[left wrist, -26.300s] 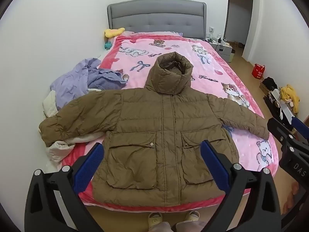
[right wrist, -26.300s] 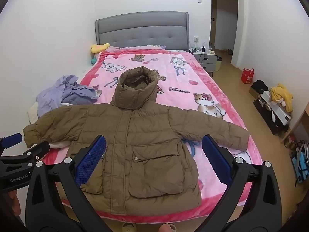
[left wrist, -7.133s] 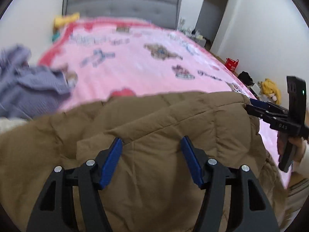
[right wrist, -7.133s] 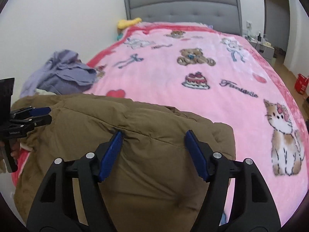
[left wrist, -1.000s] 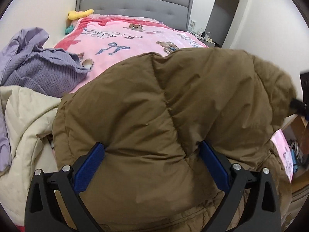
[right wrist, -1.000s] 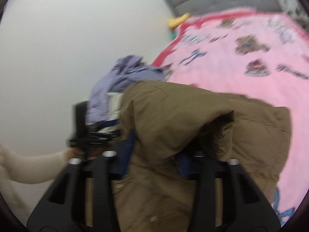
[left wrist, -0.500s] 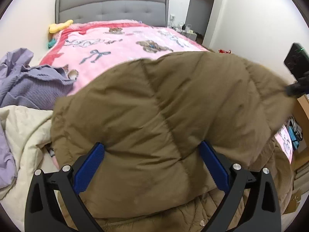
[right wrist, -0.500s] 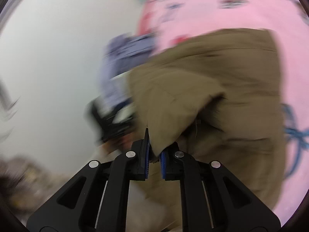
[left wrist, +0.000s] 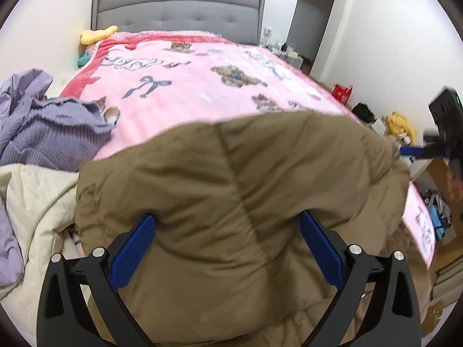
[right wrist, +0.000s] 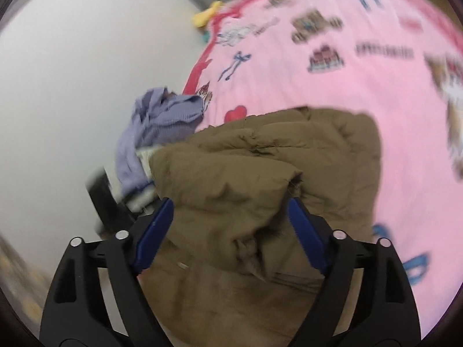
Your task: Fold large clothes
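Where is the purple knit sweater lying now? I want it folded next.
In the left wrist view the purple knit sweater lies at the bed's left edge, on the pink blanket, beside the brown coat.

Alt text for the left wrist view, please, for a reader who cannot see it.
A folded brown puffer jacket fills the foreground on a bed with a pink cartoon blanket, bulging between the wide-set blue pads of the left gripper. Purple clothes and a cream garment lie at left; the right gripper reaches the jacket's right edge.
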